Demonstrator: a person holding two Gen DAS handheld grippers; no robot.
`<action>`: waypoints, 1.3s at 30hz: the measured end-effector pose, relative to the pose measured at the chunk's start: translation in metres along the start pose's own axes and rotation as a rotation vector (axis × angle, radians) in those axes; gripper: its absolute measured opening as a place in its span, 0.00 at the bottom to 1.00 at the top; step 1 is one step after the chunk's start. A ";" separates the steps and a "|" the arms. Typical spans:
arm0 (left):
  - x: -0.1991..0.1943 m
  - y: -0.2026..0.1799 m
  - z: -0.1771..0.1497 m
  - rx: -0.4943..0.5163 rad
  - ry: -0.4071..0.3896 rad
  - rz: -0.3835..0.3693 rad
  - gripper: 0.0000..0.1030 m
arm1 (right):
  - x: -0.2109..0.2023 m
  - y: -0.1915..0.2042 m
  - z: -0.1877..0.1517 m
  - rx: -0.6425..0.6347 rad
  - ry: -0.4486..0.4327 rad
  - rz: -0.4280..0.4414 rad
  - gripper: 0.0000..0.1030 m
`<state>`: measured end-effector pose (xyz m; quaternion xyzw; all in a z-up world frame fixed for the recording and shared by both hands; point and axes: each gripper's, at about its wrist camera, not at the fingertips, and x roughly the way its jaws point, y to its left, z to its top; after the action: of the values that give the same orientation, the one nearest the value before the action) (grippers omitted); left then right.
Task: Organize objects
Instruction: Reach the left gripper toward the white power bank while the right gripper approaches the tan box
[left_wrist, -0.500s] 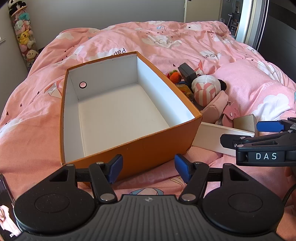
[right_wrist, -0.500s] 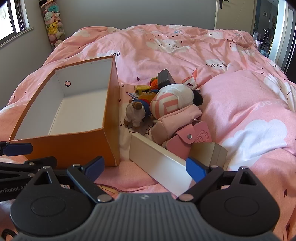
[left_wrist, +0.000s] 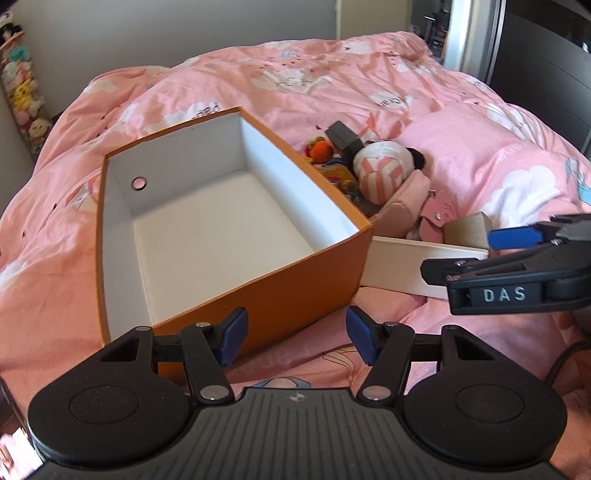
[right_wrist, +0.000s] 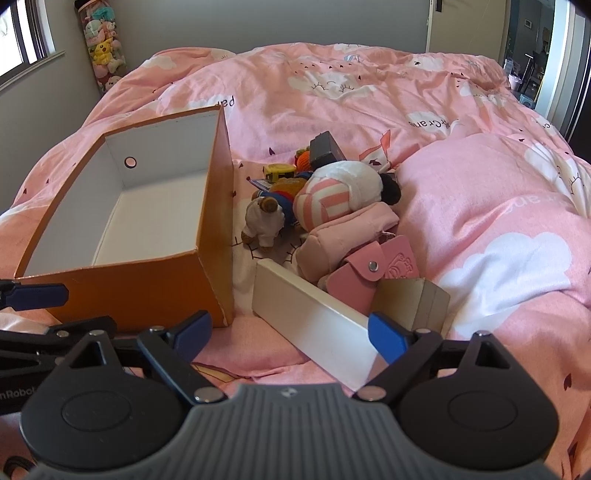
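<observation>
Right wrist view: pink duvet (right_wrist: 461, 221) fills frame; orange box (right_wrist: 147, 288), empty, at 9 o'clock; white board (right_wrist: 314, 317) at 6; toy pile with striped plush (right_wrist: 332, 195) at center. Right gripper (right_wrist: 291, 334) wide, nothing held; left gripper (left_wrist: 295, 339) wide, empty, near box's front wall.
</observation>
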<state>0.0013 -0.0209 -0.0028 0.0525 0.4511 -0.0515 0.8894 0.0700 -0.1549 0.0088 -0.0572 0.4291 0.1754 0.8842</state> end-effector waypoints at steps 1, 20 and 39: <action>0.001 -0.003 0.003 0.020 0.007 -0.011 0.65 | 0.001 -0.002 0.002 -0.006 0.010 0.001 0.80; 0.048 -0.057 0.065 0.050 0.152 -0.341 0.40 | 0.038 -0.056 0.034 -0.209 0.258 0.018 0.39; 0.089 -0.118 0.096 0.699 0.218 -0.376 0.55 | 0.045 -0.103 0.045 -0.082 0.268 0.124 0.21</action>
<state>0.1138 -0.1546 -0.0241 0.2734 0.4998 -0.3575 0.7401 0.1659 -0.2279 -0.0029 -0.0894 0.5387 0.2379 0.8033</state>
